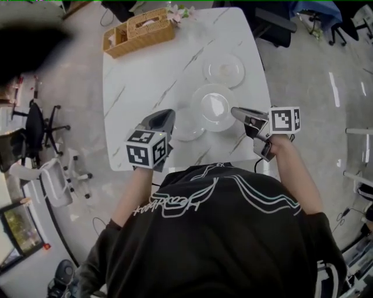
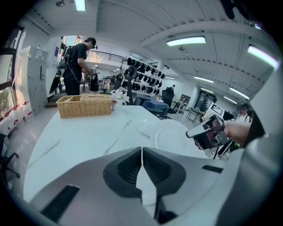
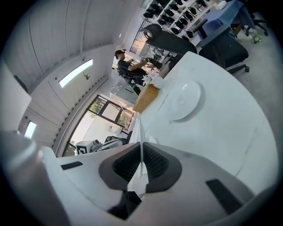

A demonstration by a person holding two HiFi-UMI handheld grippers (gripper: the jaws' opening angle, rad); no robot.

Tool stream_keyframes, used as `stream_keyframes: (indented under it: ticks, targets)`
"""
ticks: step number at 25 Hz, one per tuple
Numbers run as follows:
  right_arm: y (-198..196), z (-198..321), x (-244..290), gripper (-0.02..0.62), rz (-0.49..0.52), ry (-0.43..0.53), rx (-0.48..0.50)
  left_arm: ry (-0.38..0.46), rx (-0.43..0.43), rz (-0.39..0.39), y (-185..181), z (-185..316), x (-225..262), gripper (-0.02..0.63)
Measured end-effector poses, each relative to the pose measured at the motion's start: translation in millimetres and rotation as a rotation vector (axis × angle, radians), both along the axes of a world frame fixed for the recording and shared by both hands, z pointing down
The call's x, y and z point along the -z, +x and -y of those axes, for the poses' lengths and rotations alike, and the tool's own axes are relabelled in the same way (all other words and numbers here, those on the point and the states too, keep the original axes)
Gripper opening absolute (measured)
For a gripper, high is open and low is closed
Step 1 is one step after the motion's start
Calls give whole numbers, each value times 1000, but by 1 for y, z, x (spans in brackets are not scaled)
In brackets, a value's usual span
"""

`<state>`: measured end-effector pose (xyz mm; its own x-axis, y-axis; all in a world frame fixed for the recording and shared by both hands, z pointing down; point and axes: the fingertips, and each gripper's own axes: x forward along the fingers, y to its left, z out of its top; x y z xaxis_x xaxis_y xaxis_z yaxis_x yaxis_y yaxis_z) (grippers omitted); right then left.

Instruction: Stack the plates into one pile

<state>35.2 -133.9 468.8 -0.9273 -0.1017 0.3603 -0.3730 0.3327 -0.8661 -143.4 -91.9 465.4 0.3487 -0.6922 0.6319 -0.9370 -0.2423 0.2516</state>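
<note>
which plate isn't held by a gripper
The far plate by the basket: it lies free, while the left gripper and right gripper each pinch another.

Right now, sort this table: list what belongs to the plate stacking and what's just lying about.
Job in hand:
left plate, gripped by left gripper
middle plate, gripped by right gripper
far plate, not held

Lying about:
wicker basket
flowers beside it

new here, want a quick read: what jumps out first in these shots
Each gripper's jaws pinch a white plate by its rim at the marble table: the left gripper the near plate, the right gripper the middle plate. A third plate lies beyond, a wicker basket at the far corner.
</note>
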Motion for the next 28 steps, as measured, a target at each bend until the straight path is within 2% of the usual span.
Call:
stream_keyframes:
  ticks: [5,14,21,28]
  targets:
    - [-43,-10,-1,38,26,-13,48,-7,62,-28,-35,-17,0,31]
    - [-78,-25,-35,38,-27,-77,66,-45,137,-59,-73,-46,-14,30]
    - [-94,-37,-57,38,-48,-110,60,-48,148,-50,-97,-61,-17,29]
    - [-102,-44,-63,40,-31,-128,35,-33,121,-50,-103,-64,-16,29]
